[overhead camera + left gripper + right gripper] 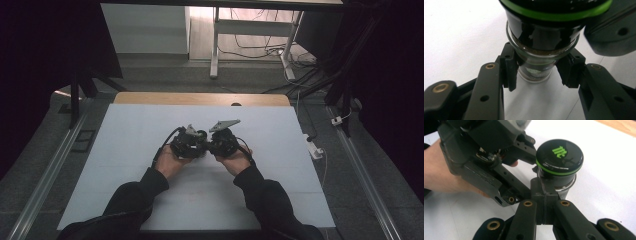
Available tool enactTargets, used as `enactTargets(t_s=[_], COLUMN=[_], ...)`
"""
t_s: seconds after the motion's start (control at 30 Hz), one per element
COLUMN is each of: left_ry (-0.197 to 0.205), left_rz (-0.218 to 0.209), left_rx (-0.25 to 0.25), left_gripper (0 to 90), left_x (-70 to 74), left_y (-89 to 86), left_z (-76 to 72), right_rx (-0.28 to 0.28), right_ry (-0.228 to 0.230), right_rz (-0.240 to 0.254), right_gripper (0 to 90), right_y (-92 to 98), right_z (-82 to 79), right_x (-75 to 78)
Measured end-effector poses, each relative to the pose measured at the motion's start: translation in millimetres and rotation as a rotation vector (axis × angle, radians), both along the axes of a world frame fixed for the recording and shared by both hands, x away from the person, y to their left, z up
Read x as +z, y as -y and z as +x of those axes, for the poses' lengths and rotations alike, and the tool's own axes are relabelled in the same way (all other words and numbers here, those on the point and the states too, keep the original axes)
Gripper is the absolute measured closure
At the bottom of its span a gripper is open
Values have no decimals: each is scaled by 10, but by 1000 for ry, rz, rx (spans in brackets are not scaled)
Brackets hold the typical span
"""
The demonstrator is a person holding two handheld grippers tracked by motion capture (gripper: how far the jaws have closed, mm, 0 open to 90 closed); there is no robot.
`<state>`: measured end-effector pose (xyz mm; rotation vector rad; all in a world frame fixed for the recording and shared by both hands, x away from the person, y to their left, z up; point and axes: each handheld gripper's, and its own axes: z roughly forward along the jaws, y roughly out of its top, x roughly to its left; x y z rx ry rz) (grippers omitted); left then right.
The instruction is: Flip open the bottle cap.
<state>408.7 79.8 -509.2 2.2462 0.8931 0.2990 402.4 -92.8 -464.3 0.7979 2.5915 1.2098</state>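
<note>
Hands (170,161) come in from the bottom of my high view and meet over the middle of the white table (125,150), each holding a gripper, the two tools nose to nose. Between them stands a small glass jar (536,67) with a black cap (559,156); the cap has a green ring round its rim and a green logo on top.

From my left gripper (539,71) view, the jaws sit on either side of the glass body just under the neck, pads pressed against it, so I read that tool as clamped on the jar. The jar stands upright on the table surface, and brown granular contents show through the glass near the shoulder.

From my right gripper (544,195) view, its two jaws meet flat against each other, closed with nothing between them, their tips just beside the jar below the cap. The left tool's body and the hand behind it sit to the left in that view.

A grey three-cornered plate (224,123) tops the right gripper. Beyond the table's wooden edge (200,98), cables (260,50) lie on the floor.
</note>
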Motion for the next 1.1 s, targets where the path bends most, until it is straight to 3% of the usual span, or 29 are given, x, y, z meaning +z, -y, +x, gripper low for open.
enactTargets(t_s=[0.7,1.1], left_ry=[-1,1], left_rz=[-6,2], left_rx=[7,8], left_gripper=[537,538], left_x=[-4,-3], left_y=[1,9], left_z=[1,-7], right_rx=[2,-30], right_ry=[22,23], right_rz=[19,52], right_gripper=[897,898], right_y=[1,17], right_z=[-29,-1], right_x=[88,144])
